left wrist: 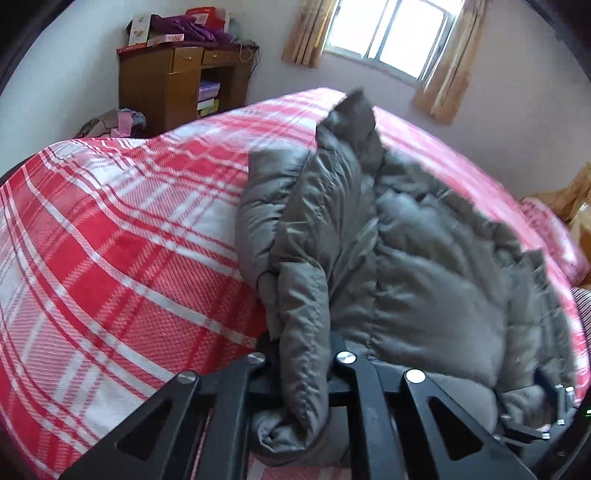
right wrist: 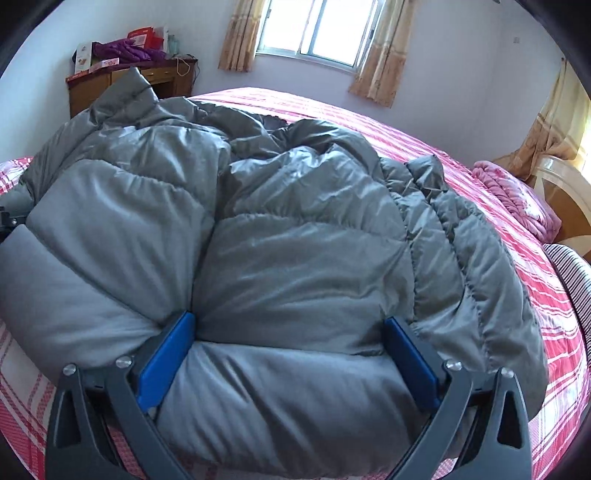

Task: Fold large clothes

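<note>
A large grey puffer jacket [left wrist: 406, 266] lies bunched on the red and white plaid bed [left wrist: 110, 240]. My left gripper [left wrist: 304, 363] is shut on a fold of the jacket's left edge, which hangs between its black fingers. In the right wrist view the jacket [right wrist: 277, 229] fills most of the frame. My right gripper [right wrist: 290, 339] is open wide, its blue pads [right wrist: 166, 354] on either side of a thick roll of the jacket's near hem. The right gripper also shows at the lower right of the left wrist view [left wrist: 554, 417].
A wooden cabinet [left wrist: 177, 81] with boxes and purple cloth on top stands against the far wall, clothes heaped on the floor beside it. A curtained window [right wrist: 314, 29] is behind the bed. A pink blanket [right wrist: 517, 199] and a striped pillow [right wrist: 569, 266] lie at the bed's right end.
</note>
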`<state>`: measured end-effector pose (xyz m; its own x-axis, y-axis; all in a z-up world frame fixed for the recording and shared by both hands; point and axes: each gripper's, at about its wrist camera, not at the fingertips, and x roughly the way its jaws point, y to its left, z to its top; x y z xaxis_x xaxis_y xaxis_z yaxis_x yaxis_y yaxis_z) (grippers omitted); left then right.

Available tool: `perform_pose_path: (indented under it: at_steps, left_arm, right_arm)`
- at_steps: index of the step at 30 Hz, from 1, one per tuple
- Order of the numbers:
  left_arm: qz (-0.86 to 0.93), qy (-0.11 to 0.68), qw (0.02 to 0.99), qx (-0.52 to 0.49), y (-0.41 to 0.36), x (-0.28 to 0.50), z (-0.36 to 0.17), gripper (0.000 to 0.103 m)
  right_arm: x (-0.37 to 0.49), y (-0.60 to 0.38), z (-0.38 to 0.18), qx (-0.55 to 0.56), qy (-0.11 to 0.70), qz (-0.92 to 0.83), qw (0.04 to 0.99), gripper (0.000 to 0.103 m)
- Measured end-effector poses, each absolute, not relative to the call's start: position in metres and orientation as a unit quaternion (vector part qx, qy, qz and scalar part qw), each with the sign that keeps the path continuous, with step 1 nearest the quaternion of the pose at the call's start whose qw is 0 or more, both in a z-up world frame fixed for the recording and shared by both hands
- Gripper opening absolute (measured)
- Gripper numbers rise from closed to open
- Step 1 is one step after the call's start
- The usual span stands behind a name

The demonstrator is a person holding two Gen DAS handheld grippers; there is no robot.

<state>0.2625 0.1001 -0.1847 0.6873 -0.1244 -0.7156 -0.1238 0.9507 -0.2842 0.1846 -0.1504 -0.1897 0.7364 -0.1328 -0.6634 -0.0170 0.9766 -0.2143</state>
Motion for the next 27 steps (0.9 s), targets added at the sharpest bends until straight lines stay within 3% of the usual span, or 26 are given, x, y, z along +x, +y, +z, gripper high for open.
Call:
perform_pose_path:
  at_steps: [14, 22, 27]
  left_arm:
    - [0.016, 0.307, 0.941, -0.139, 0.148, 0.207, -0.096, 0.005]
    - [-0.055, 0.232, 0.971, -0.019, 0.023, 0.207, -0.027, 0.005]
    - [-0.110, 0.216, 0.968, 0.071, -0.082, 0.219, -0.030, 0.005]
  right_arm:
    - [0.177, -0.095, -0.183, -0.124, 0.367, 0.047, 0.921, 0.102]
    - [0.161, -0.191, -0.111, -0.044, 0.308, 0.034, 0.950, 0.103]
    - [0.182, -0.287, -0.121, -0.007, 0.327, -0.074, 0.942, 0.103]
